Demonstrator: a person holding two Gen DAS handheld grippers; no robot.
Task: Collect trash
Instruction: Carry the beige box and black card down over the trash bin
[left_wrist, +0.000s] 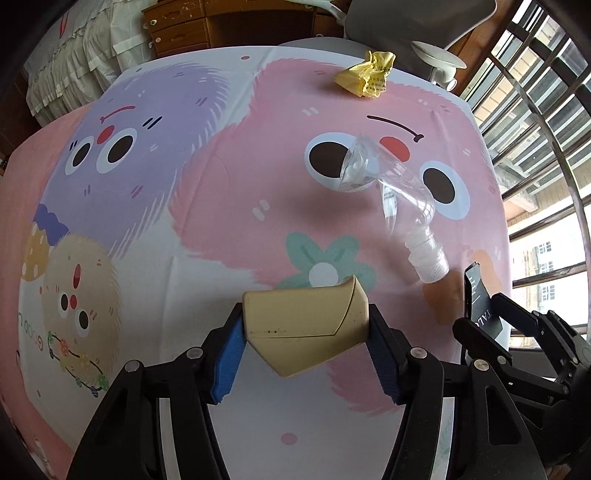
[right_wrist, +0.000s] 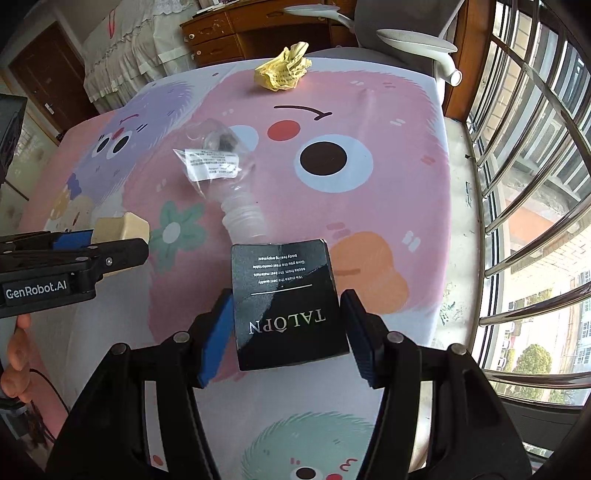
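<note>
Four pieces of trash show: one beige angular plastic case (left_wrist: 306, 325), one black cardboard box printed "TALOPN" (right_wrist: 286, 306), one crushed clear plastic bottle with a white cap (left_wrist: 397, 201) and one crumpled yellow paper wad (left_wrist: 367, 74). The left gripper (left_wrist: 306, 343) has its fingers clamped on the beige case; the right gripper (right_wrist: 286, 332) has its fingers clamped on the black box, both above the cartoon-printed worktop (left_wrist: 229, 184). From the left fingers, the bottle lies at one o'clock, the wad farther toward twelve.
</note>
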